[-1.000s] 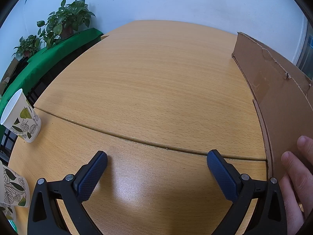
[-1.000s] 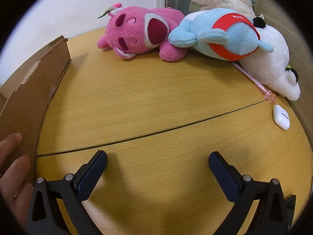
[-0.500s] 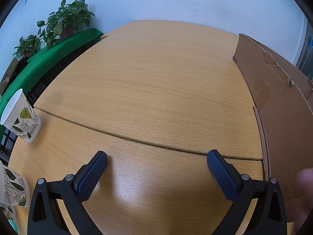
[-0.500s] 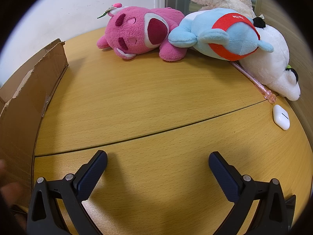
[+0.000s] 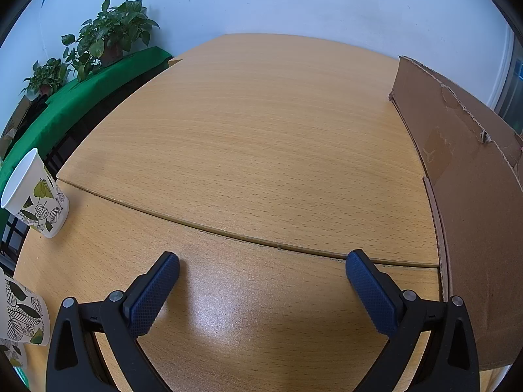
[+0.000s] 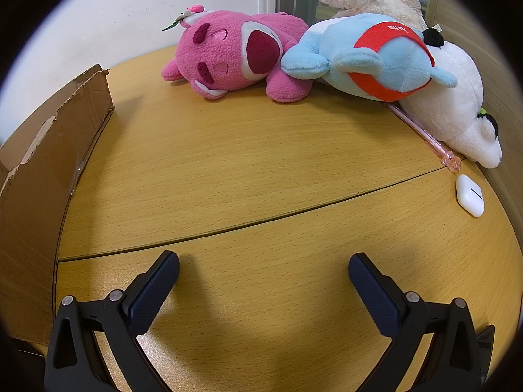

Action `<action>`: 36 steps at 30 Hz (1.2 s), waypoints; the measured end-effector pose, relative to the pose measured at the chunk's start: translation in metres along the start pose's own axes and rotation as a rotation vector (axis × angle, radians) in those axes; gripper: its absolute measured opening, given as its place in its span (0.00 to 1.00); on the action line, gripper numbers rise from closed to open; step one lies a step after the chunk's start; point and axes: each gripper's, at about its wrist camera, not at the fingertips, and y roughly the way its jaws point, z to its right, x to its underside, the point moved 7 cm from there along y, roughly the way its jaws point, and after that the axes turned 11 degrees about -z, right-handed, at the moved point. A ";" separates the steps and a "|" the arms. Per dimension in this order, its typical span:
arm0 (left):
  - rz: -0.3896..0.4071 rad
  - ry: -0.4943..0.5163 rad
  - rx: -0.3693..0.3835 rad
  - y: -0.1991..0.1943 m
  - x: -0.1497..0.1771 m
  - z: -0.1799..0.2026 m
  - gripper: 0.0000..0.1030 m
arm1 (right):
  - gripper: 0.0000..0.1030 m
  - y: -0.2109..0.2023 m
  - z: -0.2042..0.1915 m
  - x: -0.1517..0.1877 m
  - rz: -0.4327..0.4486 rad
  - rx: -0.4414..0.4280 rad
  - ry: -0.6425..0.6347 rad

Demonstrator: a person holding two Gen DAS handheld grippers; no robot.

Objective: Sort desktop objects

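Note:
My left gripper [image 5: 261,264] is open and empty, low over the wooden table [image 5: 255,137]. Two leaf-print paper cups stand at its left: one upright [image 5: 36,196], one at the frame edge [image 5: 23,317]. My right gripper [image 6: 263,266] is open and empty. Far ahead of it lie a pink plush bear [image 6: 235,55], a light blue plush with a red band [image 6: 376,55] and a white plush [image 6: 457,111]. A pink pen [image 6: 425,134] and a white earbud case [image 6: 469,195] lie at the right.
A brown cardboard box stands between the grippers, at the right of the left wrist view [image 5: 467,196] and the left of the right wrist view [image 6: 39,176]. Potted plants [image 5: 108,39] sit on a green-covered surface [image 5: 65,107] beyond the table's left edge.
The person's hand that rested on the cardboard box has gone out of view. The box has shifted slightly. Both grippers stay still.

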 end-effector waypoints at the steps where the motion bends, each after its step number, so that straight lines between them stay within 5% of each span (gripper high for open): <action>1: 0.000 0.000 0.000 0.000 0.000 0.001 1.00 | 1.00 0.000 0.000 0.000 0.000 0.000 0.000; 36: 0.003 0.020 0.011 -0.002 0.004 0.005 1.00 | 1.00 0.001 -0.002 -0.001 -0.005 -0.004 -0.009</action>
